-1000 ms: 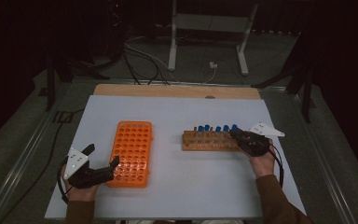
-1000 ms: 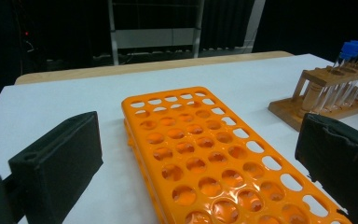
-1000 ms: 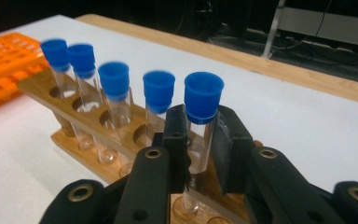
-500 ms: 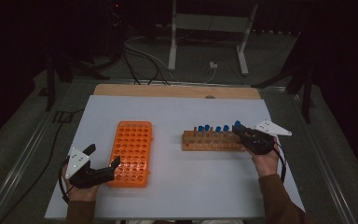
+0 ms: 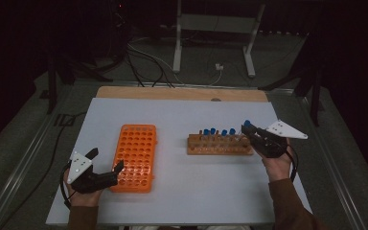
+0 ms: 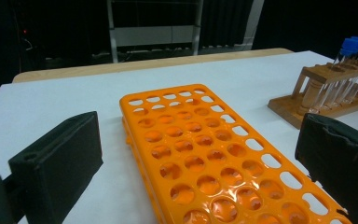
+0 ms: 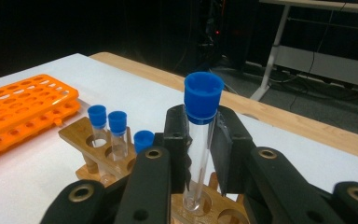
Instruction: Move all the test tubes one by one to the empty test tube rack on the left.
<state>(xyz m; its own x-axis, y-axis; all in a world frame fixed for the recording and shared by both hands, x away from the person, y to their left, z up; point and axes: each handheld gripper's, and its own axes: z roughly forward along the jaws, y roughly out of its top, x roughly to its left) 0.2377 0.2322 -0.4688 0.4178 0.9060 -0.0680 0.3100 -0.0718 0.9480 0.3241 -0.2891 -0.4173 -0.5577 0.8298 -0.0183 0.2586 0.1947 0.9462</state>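
A clear test tube with a blue cap (image 7: 203, 95) stands upright in my right gripper (image 7: 200, 140), which is shut on its glass. Its lower end hangs at a hole at the right end of the wooden rack (image 7: 81, 133); whether it is still inside I cannot tell. In the high view the right gripper (image 5: 249, 132) is at the right end of the wooden rack (image 5: 218, 144), which holds several more blue-capped tubes (image 5: 212, 131). My left gripper (image 5: 105, 160) is open at the near left corner of the empty orange rack (image 5: 135, 153), its jaws astride that rack (image 6: 205, 140).
Both racks sit on a white tabletop (image 5: 182, 115) with a wooden strip (image 5: 182, 93) along its far edge. Behind the table are a metal stand (image 5: 177, 43) and cables on the floor. The wooden rack (image 6: 326, 88) shows at the right of the left gripper view.
My right gripper has risen with the blue-capped tube, drawing it up out of the wooden rack. The left gripper has stayed where it was.
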